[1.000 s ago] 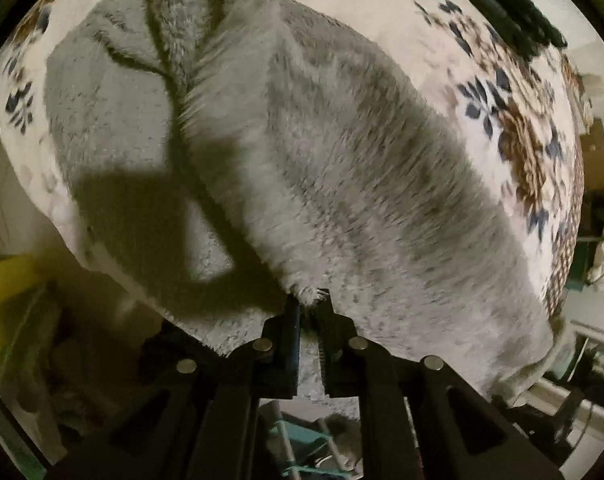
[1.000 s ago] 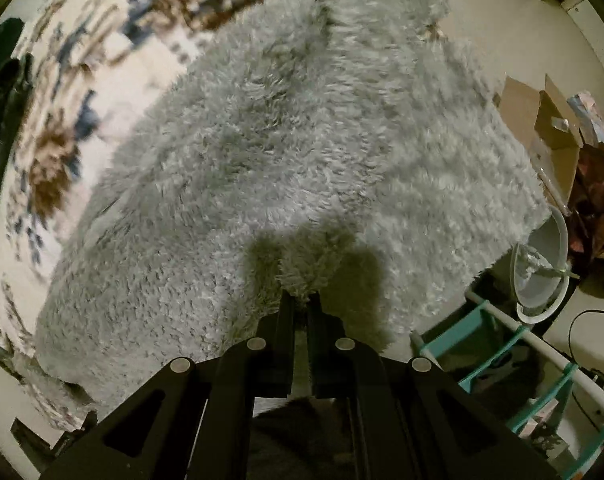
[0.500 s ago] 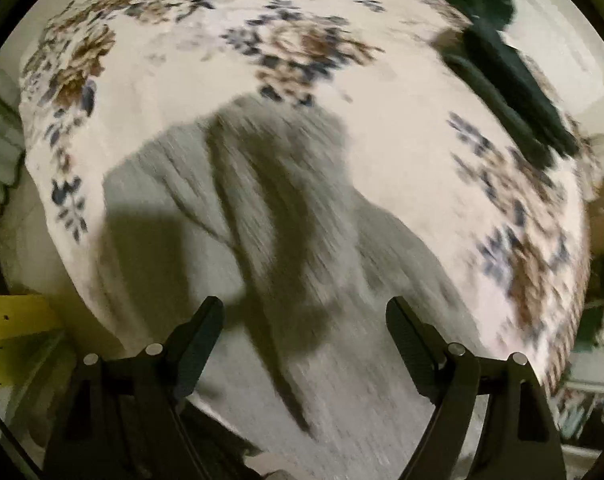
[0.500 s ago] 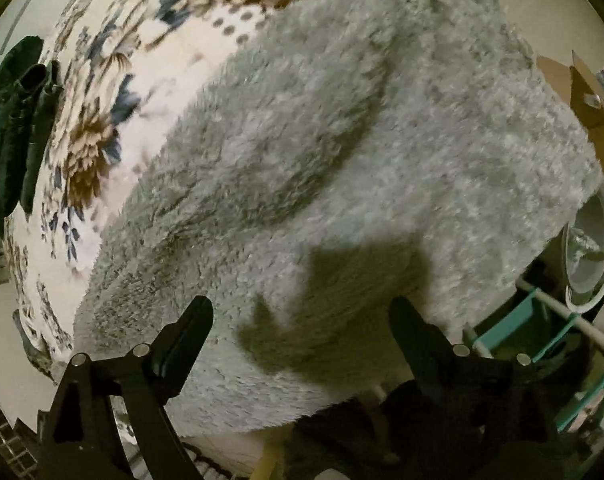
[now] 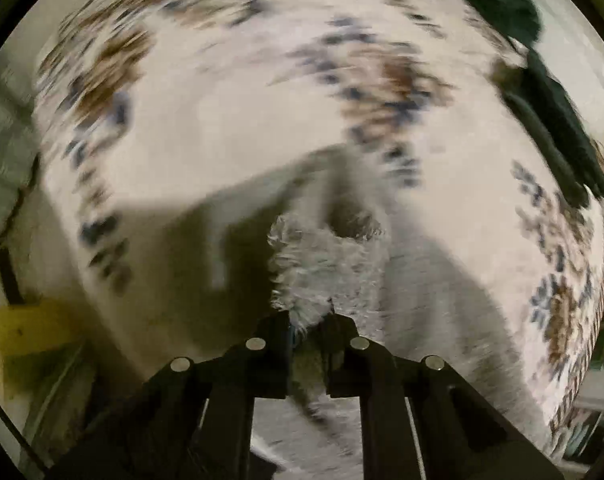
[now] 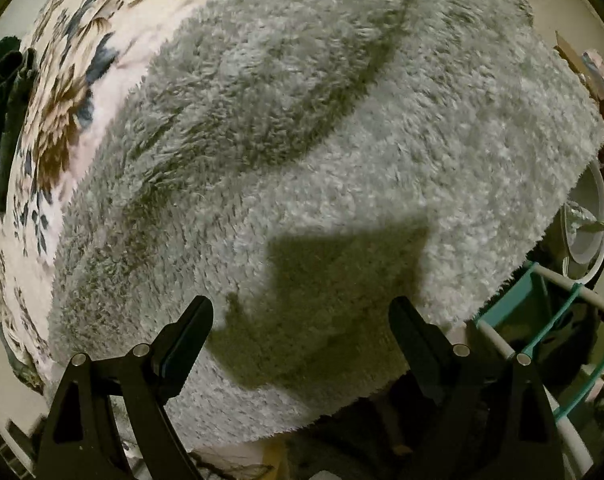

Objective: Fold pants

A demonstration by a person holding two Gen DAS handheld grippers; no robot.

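Two claws over one pair of fluffy grey pants [image 6: 321, 152], spread on a floral bedspread [image 6: 62, 120]. Left claw [image 5: 309, 320]: just closed again, pinching a tuft of the pants. Right claw [image 6: 302, 320]: spread wide, nothing between its fingers. Dark green garment [image 5: 549, 120] lies nearby.

Left wrist view: heavy motion blur smears the floral bedspread [image 5: 230, 128], with only the fleece tuft near the lens sharp. Right wrist view: dim, warm light from above casts a hard-edged gripper shadow [image 6: 333, 300] on the grey pants [image 6: 341, 140]; fisheye bending and dark vignette ring both.
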